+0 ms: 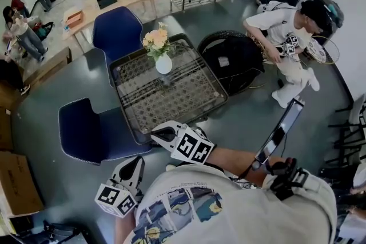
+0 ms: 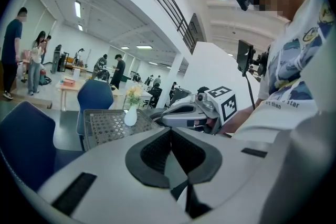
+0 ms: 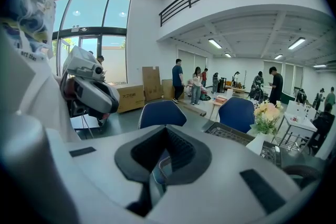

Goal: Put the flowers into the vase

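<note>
Task appears complete: the flowers [image 1: 156, 39] stand in the white vase [image 1: 163, 64] on the table [image 1: 191, 103], with the left gripper [image 2: 172, 150] and right gripper [image 3: 165, 145] both closed, empty and well apart from it.

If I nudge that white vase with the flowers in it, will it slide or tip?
Probably tips: the vase looks small and rounded, with the flowers spreading wider above it. It looks like smooth ceramic, so likely slippery and breakable.
</note>
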